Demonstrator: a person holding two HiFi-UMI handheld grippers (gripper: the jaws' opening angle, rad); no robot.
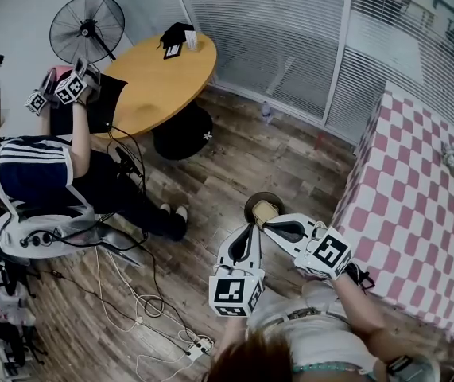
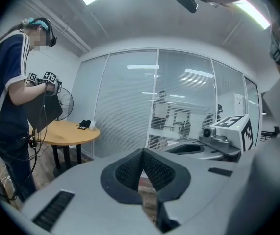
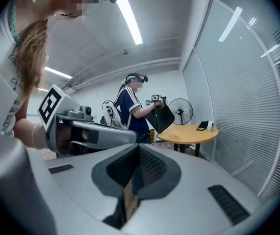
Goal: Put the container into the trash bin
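In the head view a small dark round trash bin [image 1: 252,203] stands on the wooden floor, and a pale tan container [image 1: 265,210] lies inside it. Both grippers hang above the bin, side by side and close to the camera. My left gripper [image 1: 252,228] is shut with nothing between its pads; in the left gripper view its mesh pads [image 2: 140,155] meet. My right gripper [image 1: 265,224] is also shut and empty, and in its own view the pads [image 3: 139,151] touch. Each gripper shows in the other's view: the right gripper [image 2: 218,142], the left gripper [image 3: 83,131].
A pink-and-white checkered table [image 1: 417,205] stands at the right. At the left a seated person [image 1: 36,173] holds another pair of grippers [image 1: 67,88]. Behind them are a round wooden table [image 1: 159,78] and a fan [image 1: 86,28]. Cables and a power strip [image 1: 199,344] lie on the floor.
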